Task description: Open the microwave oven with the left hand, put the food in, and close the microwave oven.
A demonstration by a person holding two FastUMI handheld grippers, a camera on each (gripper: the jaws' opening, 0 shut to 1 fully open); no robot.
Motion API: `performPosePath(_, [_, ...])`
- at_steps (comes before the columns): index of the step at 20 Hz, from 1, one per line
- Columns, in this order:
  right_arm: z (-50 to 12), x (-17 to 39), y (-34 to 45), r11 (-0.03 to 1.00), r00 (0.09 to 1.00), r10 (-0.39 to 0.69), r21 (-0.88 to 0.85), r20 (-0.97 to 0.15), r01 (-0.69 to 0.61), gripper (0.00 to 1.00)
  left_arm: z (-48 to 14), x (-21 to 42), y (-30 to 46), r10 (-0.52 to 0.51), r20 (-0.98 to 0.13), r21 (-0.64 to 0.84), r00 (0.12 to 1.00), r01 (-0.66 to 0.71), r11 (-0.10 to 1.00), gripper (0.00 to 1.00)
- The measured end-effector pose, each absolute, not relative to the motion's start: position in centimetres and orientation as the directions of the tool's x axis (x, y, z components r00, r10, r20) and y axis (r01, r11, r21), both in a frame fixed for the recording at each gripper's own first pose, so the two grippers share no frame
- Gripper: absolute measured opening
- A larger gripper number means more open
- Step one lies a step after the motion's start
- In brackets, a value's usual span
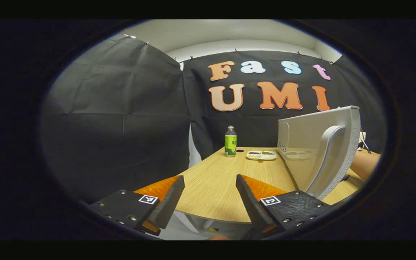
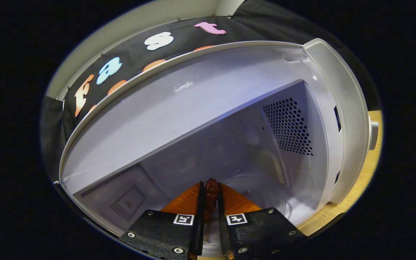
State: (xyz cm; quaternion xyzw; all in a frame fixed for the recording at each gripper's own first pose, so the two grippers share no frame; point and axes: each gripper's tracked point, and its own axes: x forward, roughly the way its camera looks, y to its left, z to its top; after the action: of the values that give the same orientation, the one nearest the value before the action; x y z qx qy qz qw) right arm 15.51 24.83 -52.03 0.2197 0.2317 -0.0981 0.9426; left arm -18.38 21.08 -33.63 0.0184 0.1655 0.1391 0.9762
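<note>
Inside white microwave oven (image 2: 229, 119): dark reddish-brown food piece (image 2: 211, 196) clamped in right gripper (image 2: 210, 213).
Looks small, light, soft; best pinched mid-length, gently. Left gripper (image 1: 208, 202) apart, empty, beside grey curved door handle (image 1: 325, 159).

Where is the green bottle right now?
In the left gripper view, the green bottle stands upright at the far edge of the wooden table, just left of the white food tray and the open microwave door.
</note>
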Motion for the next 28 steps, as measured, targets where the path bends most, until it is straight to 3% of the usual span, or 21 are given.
performPosePath(4, [-52.6, 15.1, 23.9, 0.895, 0.850, -0.083, 0.337, -0.520, 0.294, 0.28, -33.0, -18.6, 20.1, 0.265, -0.310, 0.083, 0.913, -0.252, 0.964, 0.86])
performPosePath(6, [-53.5, 14.6, 23.2, 0.917, 0.834, -0.099, 0.275, -0.544, 0.288, 0.37, -32.7, -18.6, 19.7, 0.261, -0.307, 0.089, 0.915, -0.245, 0.965, 0.86])
performPosePath(7, [-53.8, 14.0, 23.2, 0.925, 0.823, -0.089, 0.260, -0.561, 0.278, 0.47, -32.6, -18.6, 19.4, 0.258, -0.303, 0.090, 0.917, -0.242, 0.966, 0.86])
performPosePath(11, [-52.2, 12.7, 22.7, 0.932, 0.827, -0.051, 0.270, -0.559, 0.241, 0.65, -32.0, -17.9, 17.2, 0.220, -0.295, 0.087, 0.930, -0.203, 0.975, 0.87])
performPosePath(17, [-48.4, 9.1, 20.9, 0.952, 0.862, 0.003, 0.267, -0.506, 0.153, 0.70, -31.9, -16.5, 13.4, 0.160, -0.301, 0.099, 0.940, -0.136, 0.986, 0.86])
performPosePath(25, [-39.3, 4.4, 19.0, 0.974, 0.900, 0.187, 0.190, -0.393, -0.120, 0.81, -31.1, -15.9, 10.7, 0.144, -0.281, 0.119, 0.949, -0.115, 0.986, 0.84])
performPosePath(28, [-36.8, 3.4, 17.2, 0.971, 0.907, 0.214, 0.178, -0.364, -0.158, 0.84, -30.9, -15.7, 7.5, 0.075, -0.275, 0.089, 0.958, -0.052, 0.995, 0.84])
